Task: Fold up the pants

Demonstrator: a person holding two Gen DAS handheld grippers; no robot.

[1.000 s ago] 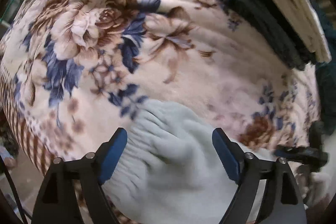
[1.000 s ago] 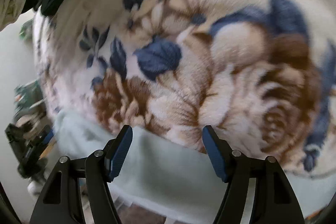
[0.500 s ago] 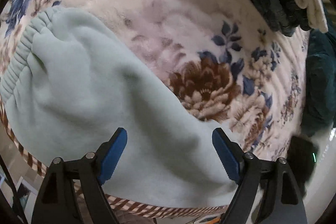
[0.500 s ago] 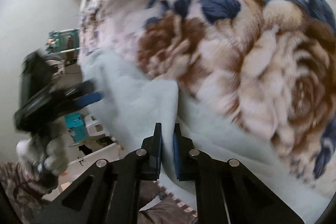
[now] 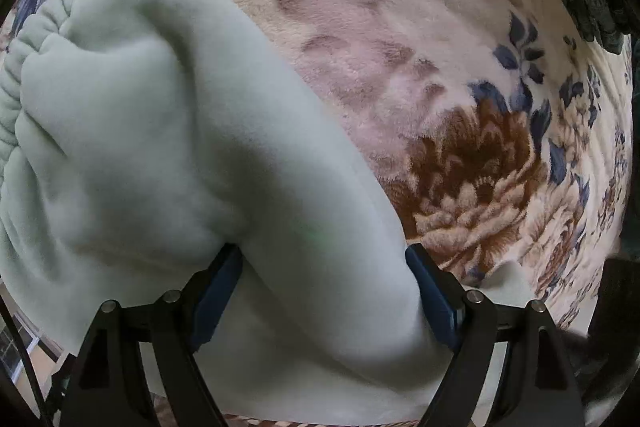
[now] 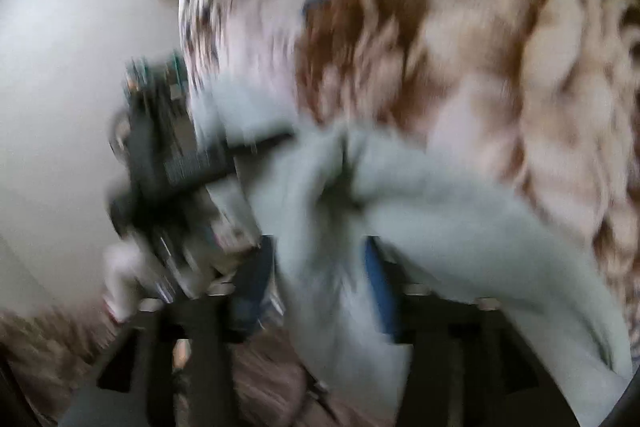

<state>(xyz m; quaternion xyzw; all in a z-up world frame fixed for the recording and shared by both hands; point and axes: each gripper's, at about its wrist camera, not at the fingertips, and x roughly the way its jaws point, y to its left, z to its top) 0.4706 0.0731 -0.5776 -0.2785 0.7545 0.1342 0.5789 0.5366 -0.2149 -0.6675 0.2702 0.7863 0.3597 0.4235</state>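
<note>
Left wrist view shows the pale green fleece pants (image 5: 168, 147) bulging in a thick soft roll between the spread jaws of the left gripper (image 5: 324, 291), gathered waistband far left, floral plush blanket (image 5: 460, 107) beyond. The blurred right wrist view alone shows the right gripper (image 6: 320, 279), seemingly clenched on a pants fold.

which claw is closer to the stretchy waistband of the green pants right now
Left. The left claw straddles a fold of the pants, with the gathered waistband just ahead. The right claw grips cloth with no waistband in its blurred view.
</note>
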